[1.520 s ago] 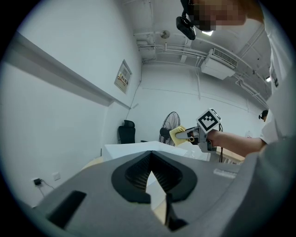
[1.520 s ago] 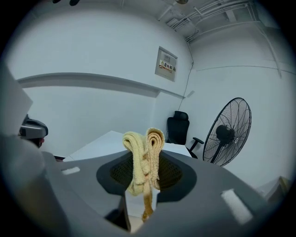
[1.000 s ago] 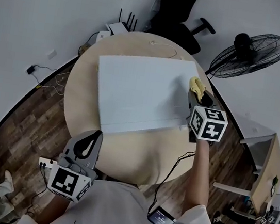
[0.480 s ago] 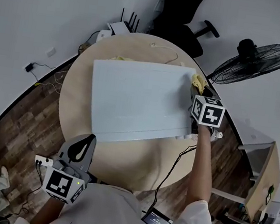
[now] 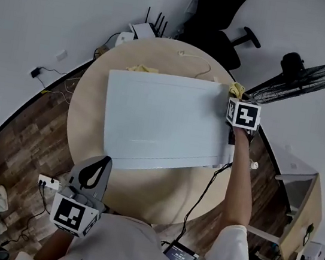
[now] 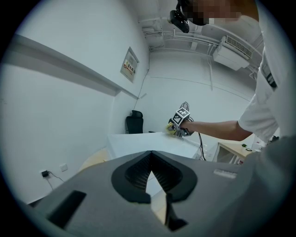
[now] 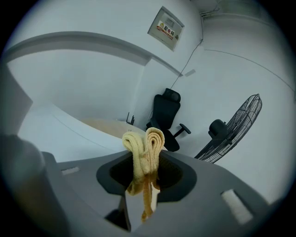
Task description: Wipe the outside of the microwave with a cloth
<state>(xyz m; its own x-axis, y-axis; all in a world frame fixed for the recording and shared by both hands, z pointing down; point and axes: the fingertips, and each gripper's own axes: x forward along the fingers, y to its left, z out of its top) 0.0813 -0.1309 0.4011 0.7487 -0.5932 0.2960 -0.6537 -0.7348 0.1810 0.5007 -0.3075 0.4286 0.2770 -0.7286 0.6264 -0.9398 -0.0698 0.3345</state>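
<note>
The right gripper [image 7: 145,178] pinches a folded yellow cloth [image 7: 143,147] between its jaws, pressing it against the microwave's [image 5: 164,117] far right top corner. The microwave stands on a round wooden table [image 5: 159,189]. The left gripper [image 6: 152,179] hangs well in front of the microwave, jaws together on nothing.

**Matt white casing, soft yellow cloth**

The microwave [image 5: 164,120] has a smooth, matt white top. Under it, the table [image 5: 90,109] is pale, smooth wood. Around that, the floor [image 5: 22,136] is dark wood planking. At the microwave's far right corner is a soft, thick-woven cloth [image 7: 144,148], pinched in the matt grey plastic right gripper [image 7: 144,166].
</note>
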